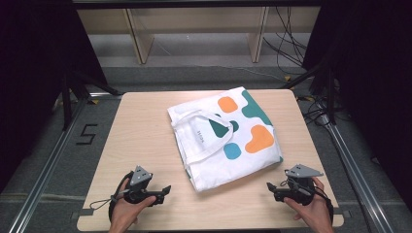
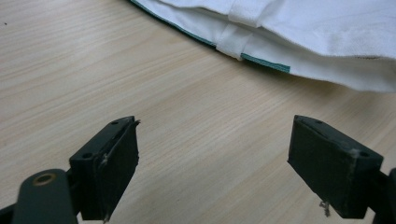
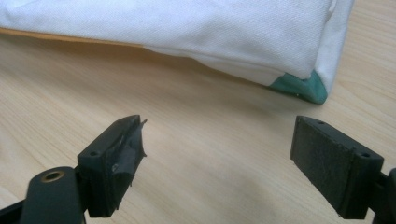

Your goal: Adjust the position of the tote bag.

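A white cloth tote bag [image 1: 223, 138] with orange, teal and blue blobs lies flat in the middle of the table, its handles looped across the left half. My left gripper [image 1: 165, 191] rests near the front left, open and empty, pointing right toward the bag's near corner. In the left gripper view the bag's hem [image 2: 261, 42] with a teal edge lies ahead of the jaws. My right gripper [image 1: 270, 189] sits at the front right, open and empty, pointing left. The bag's teal corner [image 3: 301, 88] shows ahead in the right gripper view.
The light wooden table [image 1: 145, 141] has bare wood on both sides of the bag and along the front edge. Beyond it stand a wooden shelf frame [image 1: 141, 34] and loose cables [image 1: 286, 43] on grey floor. Metal rails [image 1: 48, 165] run along each side.
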Motion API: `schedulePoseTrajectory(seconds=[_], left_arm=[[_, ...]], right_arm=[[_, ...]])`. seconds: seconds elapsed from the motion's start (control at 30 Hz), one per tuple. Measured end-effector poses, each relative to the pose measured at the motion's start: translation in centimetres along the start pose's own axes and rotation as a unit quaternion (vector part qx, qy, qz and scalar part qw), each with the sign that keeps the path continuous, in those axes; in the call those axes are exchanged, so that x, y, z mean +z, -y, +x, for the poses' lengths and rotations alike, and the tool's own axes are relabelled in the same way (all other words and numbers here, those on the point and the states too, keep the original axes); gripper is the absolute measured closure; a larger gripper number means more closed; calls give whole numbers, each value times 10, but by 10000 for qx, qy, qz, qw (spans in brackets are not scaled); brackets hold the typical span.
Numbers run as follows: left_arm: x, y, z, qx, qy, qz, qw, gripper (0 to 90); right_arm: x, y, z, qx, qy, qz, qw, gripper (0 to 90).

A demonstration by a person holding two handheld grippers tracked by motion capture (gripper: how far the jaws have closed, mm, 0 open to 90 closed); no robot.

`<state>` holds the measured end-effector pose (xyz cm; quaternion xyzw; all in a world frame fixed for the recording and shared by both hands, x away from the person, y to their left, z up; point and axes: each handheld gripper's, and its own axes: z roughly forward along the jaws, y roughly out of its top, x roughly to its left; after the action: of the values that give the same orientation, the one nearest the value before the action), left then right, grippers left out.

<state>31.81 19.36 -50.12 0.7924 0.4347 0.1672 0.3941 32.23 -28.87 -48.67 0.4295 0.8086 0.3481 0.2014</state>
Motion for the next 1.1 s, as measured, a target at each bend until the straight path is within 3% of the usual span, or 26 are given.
schedulePoseTrajectory(seconds=[0.13,0.27,0.37,0.53,0.6,0.67,0.7,0.8,0.9,0.93,1.1], left_arm=[[1,0,-1,-40,-78,-36,10000,158],[1,0,-1,-31,-47,-22,10000,194],[0,0,0,21,-56,-2,10000,243],[3,-2,-2,-80,71,-83,9999,332],[4,-3,-5,-130,253,-82,9996,365],[4,-4,-6,-154,284,-150,9994,409],[5,-4,-7,-209,401,-217,9987,409],[6,-5,-13,-109,613,-290,9976,496],[7,-7,-19,-226,972,-396,9942,579],[9,-8,-23,-123,1087,-456,9930,580],[21,-15,-33,-206,1338,-381,9901,590]], right_arm=[[0,-1,3,54,8,9,10000,181],[1,-1,4,-82,1,20,10000,182],[1,-2,4,-53,16,12,10000,185],[2,-1,1,-127,7,1,9999,191],[2,-2,2,-17,63,9,10000,193],[3,-1,-1,-138,79,-47,9999,193],[2,-1,1,-21,56,-32,10000,195],[1,1,0,0,32,-12,10000,199],[1,0,1,-19,90,-31,10000,206],[1,0,1,-105,167,-34,9998,207],[0,-1,2,-92,157,-31,9998,214]])
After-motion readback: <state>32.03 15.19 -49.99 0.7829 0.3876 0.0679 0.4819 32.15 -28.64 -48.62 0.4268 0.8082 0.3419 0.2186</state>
